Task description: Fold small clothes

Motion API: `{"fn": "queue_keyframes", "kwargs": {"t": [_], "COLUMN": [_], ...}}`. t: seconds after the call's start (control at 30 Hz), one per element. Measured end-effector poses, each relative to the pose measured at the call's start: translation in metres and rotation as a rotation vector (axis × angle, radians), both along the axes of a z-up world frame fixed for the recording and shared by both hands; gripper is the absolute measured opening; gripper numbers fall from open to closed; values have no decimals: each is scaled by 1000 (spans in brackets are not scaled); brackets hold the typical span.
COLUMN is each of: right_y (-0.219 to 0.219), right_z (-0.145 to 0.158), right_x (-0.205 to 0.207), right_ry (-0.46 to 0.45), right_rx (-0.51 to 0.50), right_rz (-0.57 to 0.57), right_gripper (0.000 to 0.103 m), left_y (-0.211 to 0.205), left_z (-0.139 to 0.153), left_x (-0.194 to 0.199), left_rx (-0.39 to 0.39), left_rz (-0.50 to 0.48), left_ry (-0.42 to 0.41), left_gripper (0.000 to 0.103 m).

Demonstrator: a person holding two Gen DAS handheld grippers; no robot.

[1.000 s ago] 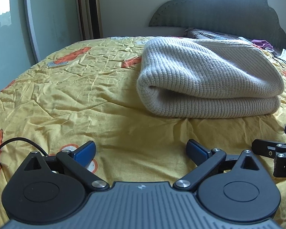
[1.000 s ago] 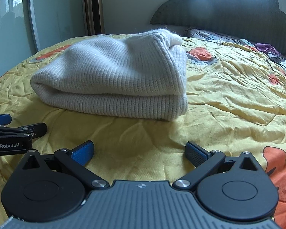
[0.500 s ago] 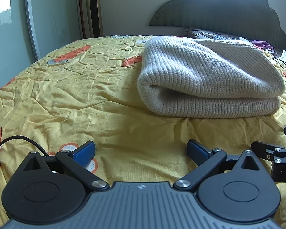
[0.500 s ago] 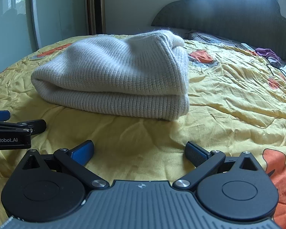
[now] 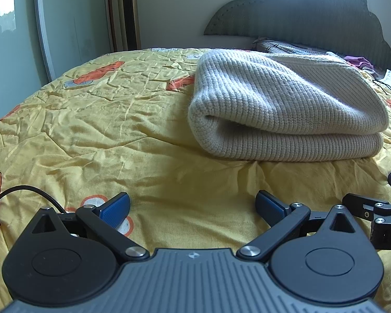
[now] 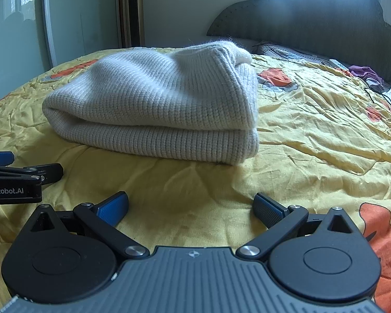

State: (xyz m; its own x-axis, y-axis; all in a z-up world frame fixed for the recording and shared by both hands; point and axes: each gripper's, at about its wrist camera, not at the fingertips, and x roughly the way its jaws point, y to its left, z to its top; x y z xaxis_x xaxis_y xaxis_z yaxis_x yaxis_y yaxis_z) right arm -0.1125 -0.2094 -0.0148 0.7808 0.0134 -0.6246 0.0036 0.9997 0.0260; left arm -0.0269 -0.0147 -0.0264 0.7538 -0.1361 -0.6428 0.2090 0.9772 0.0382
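Observation:
A cream knitted sweater [image 5: 281, 109] lies folded into a thick bundle on the yellow bedspread [image 5: 91, 130]; the right wrist view shows the same sweater [image 6: 156, 104] to the left of centre. My left gripper [image 5: 193, 207] is open with nothing between its blue pads, a short way in front of the bundle's left end. My right gripper [image 6: 190, 207] is open and empty too, in front of the bundle's right end. Each gripper shows at the edge of the other's view: the right gripper [image 5: 378, 208] and the left gripper [image 6: 18, 180].
A dark cloud-shaped headboard [image 5: 313, 26] stands at the far end of the bed. A purple cloth [image 6: 365, 71], a black cable [image 6: 383, 99] and papers lie at the far right. A tall gold tower fan [image 5: 127, 13] and a mirror frame [image 5: 42, 26] stand at the left.
Both grippers have eased back slightly and tilted up a little; the sweater sits a bit lower in both views. Both stay open and the sweater has not moved on the bed.

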Motion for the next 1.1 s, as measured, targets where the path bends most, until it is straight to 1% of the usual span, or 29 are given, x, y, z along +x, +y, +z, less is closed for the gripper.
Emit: {"fn": "queue_keyframes", "kwargs": {"t": [1.1], "right_y": [3], "right_z": [-1], "right_x": [-1], "right_ry": [-1], "right_rx": [-1], "right_rz": [7], "right_gripper": [103], "left_y": [0], "left_z": [0], "left_x": [0], "left_rx": [-1], "left_rz": [0], "left_ry": [0], "left_gripper": [103]}}
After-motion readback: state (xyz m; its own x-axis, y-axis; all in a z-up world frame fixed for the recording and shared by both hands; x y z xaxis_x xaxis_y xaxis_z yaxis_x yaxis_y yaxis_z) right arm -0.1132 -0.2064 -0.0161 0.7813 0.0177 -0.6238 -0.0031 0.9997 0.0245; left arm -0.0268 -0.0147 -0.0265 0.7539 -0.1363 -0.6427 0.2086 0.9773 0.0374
